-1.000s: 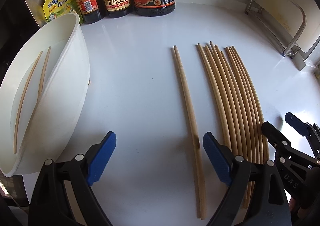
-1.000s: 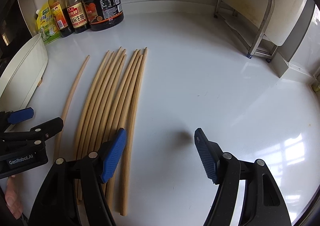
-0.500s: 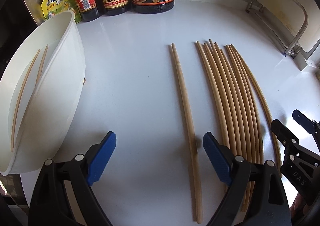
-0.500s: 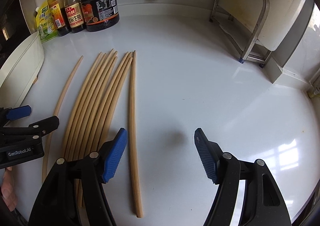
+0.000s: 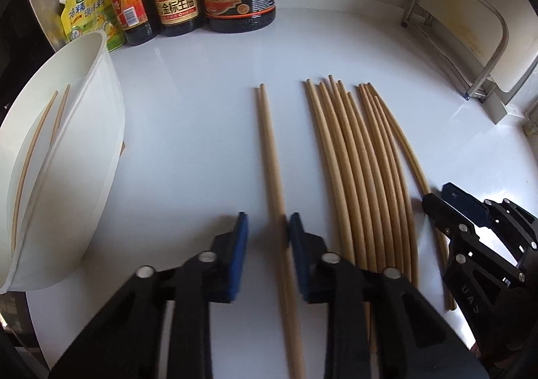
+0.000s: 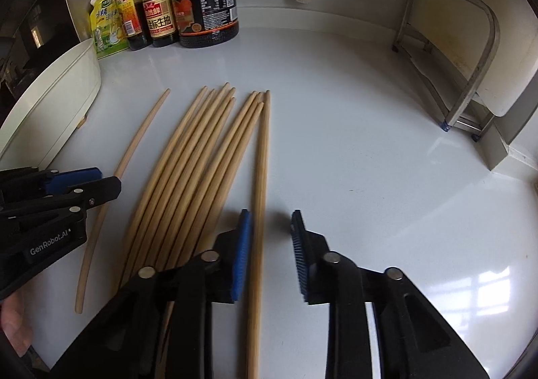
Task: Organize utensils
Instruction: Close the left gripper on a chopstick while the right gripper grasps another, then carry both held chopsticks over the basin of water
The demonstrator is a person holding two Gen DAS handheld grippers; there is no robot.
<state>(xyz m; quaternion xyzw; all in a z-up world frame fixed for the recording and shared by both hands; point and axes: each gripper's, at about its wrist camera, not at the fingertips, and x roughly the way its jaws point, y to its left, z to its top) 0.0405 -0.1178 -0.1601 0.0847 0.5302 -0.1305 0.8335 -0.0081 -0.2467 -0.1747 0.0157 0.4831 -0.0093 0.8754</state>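
Left wrist view has the left gripper [image 5: 267, 244] down low over the white counter [image 5: 201, 110] with its blue pads narrowed around a single chopstick [image 5: 269, 143]. That stick runs straight out ahead between the jaws; the right pad looks like it's touching it, and there's a small gap on the left, so not clamped as far as I can see. Just right of those jaws sits the main chopstick bunch [image 5: 356, 160], lying roughly parallel. Off to the left is a white holder [image 5: 90, 160] with two chopsticks [image 5: 37, 143] already inside. Right wrist view: the right gripper [image 6: 270, 244] is part open, and one chopstick [image 6: 262, 160], set a bit apart from the bunch, lies between the pads, hugging the left one, with a clear gap to the right. Sauce bottles [image 6: 161, 9] stand far ahead.
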